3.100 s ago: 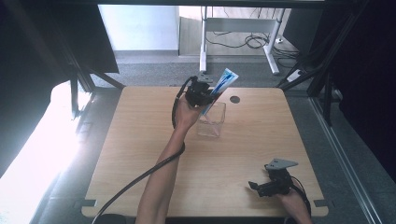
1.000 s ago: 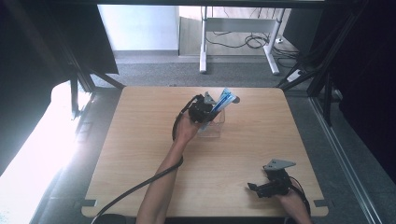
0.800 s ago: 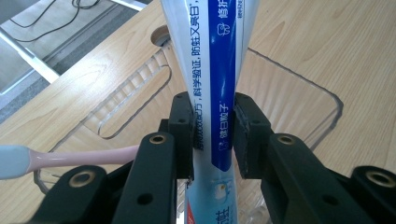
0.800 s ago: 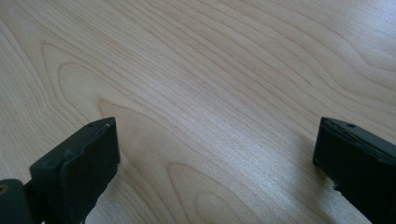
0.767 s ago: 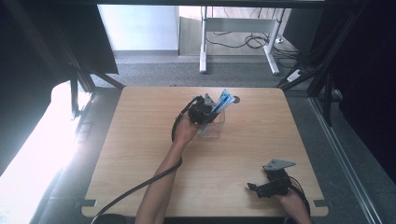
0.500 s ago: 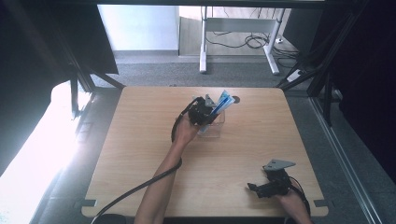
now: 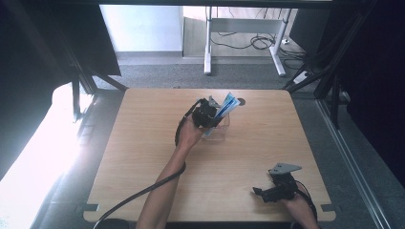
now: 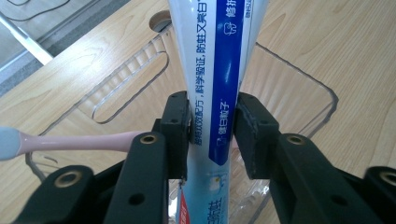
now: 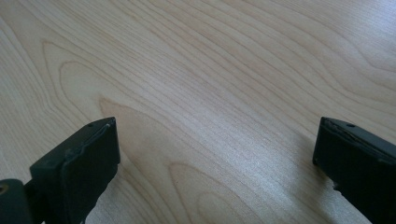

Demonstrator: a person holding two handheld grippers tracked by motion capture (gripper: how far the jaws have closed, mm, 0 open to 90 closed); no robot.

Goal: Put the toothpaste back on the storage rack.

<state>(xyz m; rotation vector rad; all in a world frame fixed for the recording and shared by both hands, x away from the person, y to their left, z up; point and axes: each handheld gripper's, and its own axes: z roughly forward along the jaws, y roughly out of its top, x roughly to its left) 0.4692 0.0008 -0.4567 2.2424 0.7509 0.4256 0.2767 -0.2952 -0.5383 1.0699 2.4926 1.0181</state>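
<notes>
Left gripper view shows my left claw (image 8: 212, 135) loosening around the toothpaste tube (image 8: 219, 70) over the clear organizer (image 8: 299, 74); released crooked, it could topple out.

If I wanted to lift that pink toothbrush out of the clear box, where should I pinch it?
Probably on the pink handle, the slim straight part crossing the clear box. Come from above with the jaws either side of it, on the side away from the toothpaste tube, which stands between the left gripper's jaws. The pale head looks a poorer hold.
</notes>
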